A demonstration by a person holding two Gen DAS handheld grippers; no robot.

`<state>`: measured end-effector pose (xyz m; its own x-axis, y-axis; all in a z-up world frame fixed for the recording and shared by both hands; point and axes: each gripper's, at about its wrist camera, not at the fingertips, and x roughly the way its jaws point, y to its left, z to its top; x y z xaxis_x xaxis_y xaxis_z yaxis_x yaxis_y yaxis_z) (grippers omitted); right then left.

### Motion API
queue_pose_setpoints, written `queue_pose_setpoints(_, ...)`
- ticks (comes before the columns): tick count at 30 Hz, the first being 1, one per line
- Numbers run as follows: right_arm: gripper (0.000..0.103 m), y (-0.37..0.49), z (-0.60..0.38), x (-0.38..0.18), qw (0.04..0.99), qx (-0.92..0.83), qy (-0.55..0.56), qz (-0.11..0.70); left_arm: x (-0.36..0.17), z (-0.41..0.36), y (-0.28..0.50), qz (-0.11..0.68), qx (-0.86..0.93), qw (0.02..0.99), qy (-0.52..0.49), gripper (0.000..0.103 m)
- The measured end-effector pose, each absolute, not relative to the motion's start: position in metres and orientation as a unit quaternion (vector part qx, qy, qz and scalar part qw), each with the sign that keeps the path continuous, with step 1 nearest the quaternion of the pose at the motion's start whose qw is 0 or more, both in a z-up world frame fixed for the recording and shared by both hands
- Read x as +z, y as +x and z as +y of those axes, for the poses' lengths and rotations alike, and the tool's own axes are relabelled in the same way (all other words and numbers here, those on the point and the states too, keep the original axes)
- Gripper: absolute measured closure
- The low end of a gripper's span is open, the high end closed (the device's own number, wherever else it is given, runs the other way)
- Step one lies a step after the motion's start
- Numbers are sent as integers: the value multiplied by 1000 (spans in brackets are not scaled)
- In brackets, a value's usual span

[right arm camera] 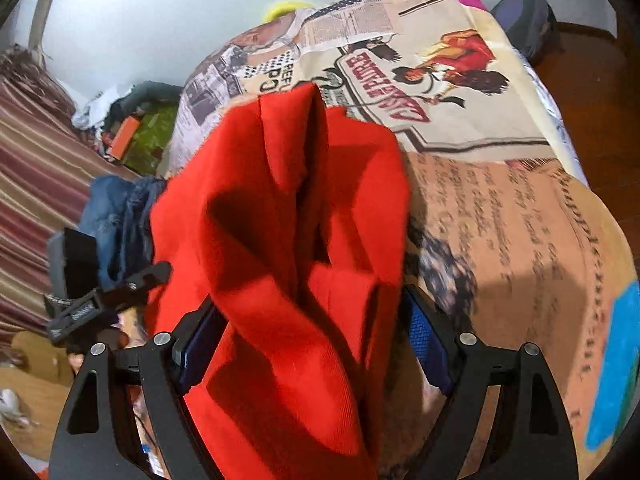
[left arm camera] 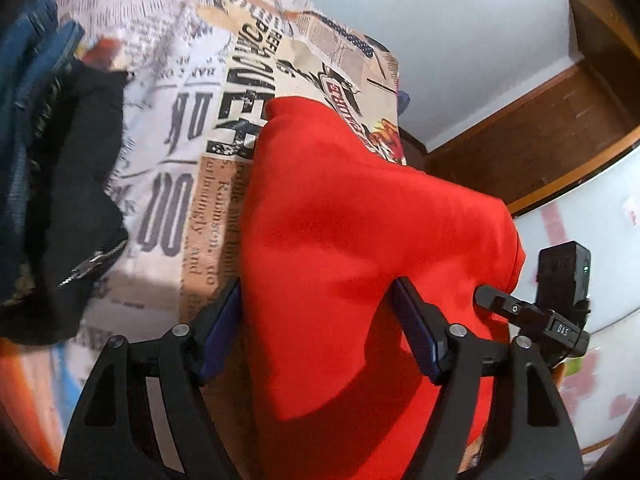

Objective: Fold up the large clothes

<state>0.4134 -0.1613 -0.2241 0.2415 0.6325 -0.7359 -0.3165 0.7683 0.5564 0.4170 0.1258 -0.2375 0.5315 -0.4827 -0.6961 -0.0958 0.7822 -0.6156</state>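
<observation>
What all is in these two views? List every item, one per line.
red garment: one, red, bunched on the printed cover, lying between the fingers of both grippers
printed cover: one, cream, tan and black newspaper print, spread under the clothes
black garment: one, black with a zipper, left edge of the left wrist view
blue denim: one heap, blue, left of the red garment
dark bundle: one, dark blue-grey, at the cover's far edge
striped fabric: one, maroon and tan, far left
left hand-held gripper: one, black with blue pads
right hand-held gripper: one, black with blue pads
</observation>
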Motion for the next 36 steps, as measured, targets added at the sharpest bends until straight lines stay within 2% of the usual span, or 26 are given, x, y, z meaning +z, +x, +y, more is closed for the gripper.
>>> queue_pose_setpoints(2,22,416,-162,-224,771,311,158,533,-241,127,421,471,-127,813,-317,26)
queue_pose_setpoints(4,34,418,-163,-224,767,316,169,532,-243,128,422,471,-131,809,-328,26)
queue_pose_setpoints(5,47,419,-162,-225,759,323,177,536,-242,128,422,470,-132,808,-329,27)
queue_pose_setpoints(6,57,419,-162,-227,750,329,190,542,-241,128,421,468,-135,809,-330,32)
queue_pose_setpoints(9,71,415,-160,-226,750,325,198,541,-235,123,421,469,-138,813,-316,46)
queue_pose_setpoints(10,73,412,-159,-222,755,323,192,537,-232,121,420,471,-138,816,-306,49)
queue_pose_setpoints(12,79,405,-158,-213,761,321,190,531,-223,118,417,471,-137,822,-289,63)
queue_pose_setpoints(15,81,395,-154,-196,764,323,184,528,-207,117,406,465,-141,829,-278,72)
queue_pose_setpoints(18,86,386,-147,-171,768,337,177,515,-182,121,391,446,-146,839,-277,75)
queue_pose_setpoints(27,86,364,-83,-96,798,383,134,446,-82,175,332,350,-131,892,-253,78)
queue_pose_setpoints(36,86,378,20,-55,791,444,139,396,-3,269,307,285,-66,935,-200,78)
